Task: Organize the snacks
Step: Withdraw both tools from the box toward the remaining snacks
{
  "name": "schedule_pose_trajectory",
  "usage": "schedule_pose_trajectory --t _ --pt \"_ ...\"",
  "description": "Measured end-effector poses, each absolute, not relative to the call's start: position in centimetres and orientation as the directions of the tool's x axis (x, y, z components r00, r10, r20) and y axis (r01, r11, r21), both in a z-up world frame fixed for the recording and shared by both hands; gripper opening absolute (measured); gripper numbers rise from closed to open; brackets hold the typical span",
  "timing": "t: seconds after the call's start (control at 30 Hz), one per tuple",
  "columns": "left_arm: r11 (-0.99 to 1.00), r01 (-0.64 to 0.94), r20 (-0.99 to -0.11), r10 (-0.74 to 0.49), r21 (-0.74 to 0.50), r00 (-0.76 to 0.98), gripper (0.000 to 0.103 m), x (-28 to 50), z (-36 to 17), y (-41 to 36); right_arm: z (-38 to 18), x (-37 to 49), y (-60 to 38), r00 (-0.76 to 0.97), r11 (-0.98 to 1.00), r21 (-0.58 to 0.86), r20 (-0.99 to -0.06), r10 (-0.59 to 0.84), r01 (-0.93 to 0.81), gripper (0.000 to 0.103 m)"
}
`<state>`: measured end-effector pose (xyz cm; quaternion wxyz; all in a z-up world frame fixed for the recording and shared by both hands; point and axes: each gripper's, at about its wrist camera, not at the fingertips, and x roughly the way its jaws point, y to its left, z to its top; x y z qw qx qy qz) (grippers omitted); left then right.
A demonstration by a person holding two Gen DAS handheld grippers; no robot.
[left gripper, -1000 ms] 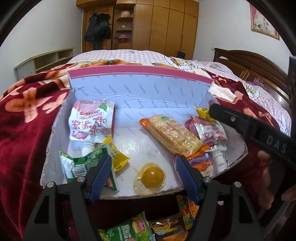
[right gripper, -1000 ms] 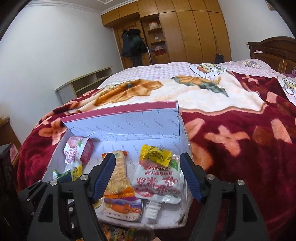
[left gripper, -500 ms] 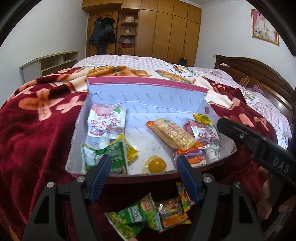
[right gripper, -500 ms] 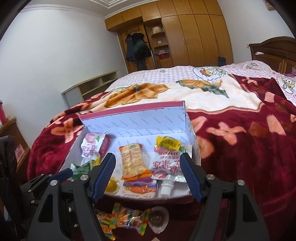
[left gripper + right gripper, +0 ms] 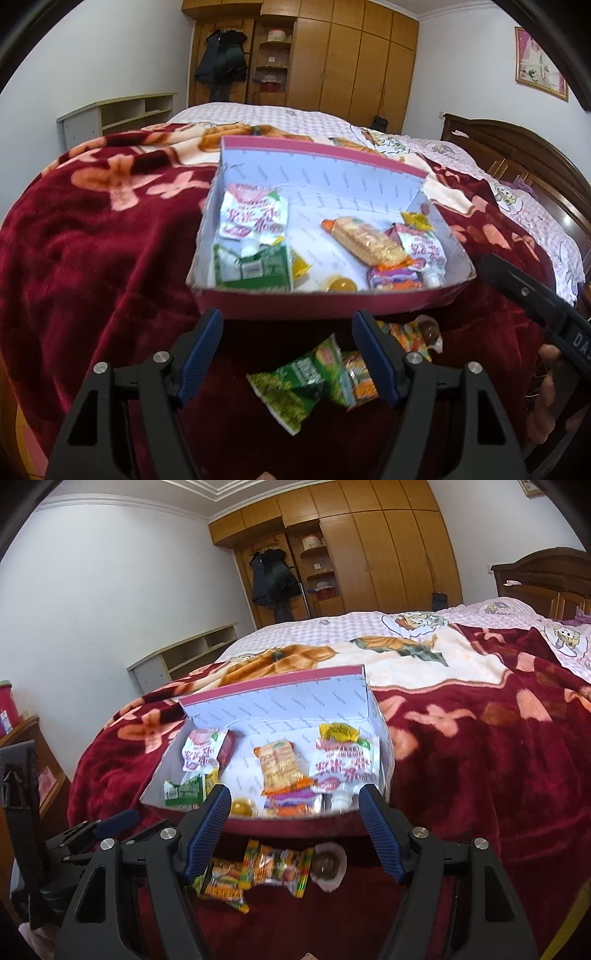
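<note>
The left gripper (image 5: 288,354), jaws apart and empty, hangs above the green packet (image 5: 295,384), which lies slantwise on the blanket (image 5: 92,258). To its right, the right gripper (image 5: 295,834), likewise apart and empty, hangs nearer the candy wrappers (image 5: 273,871), which lie crosswise just before the box (image 5: 295,821).

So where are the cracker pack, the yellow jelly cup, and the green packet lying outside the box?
cracker pack (image 5: 279,767), right wrist view, middle of the clear wrapper.
yellow jelly cup (image 5: 341,285), left wrist view, on its yellow dome.
green packet (image 5: 295,384), left wrist view, middle of the printed face.
</note>
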<state>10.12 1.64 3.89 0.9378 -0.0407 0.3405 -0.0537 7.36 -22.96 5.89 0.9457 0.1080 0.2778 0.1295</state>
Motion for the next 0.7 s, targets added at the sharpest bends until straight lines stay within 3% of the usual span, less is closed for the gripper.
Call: schedule_pose_trajectory --t 0.7 --pt "0.986 0.084 -0.700 -0.161 -0.144 0.696 0.076 9.5 0.1 0.3 0.0 4.1 -23.9 0.750 0.947 0.299 -0.598 0.282 -0.117 0.074"
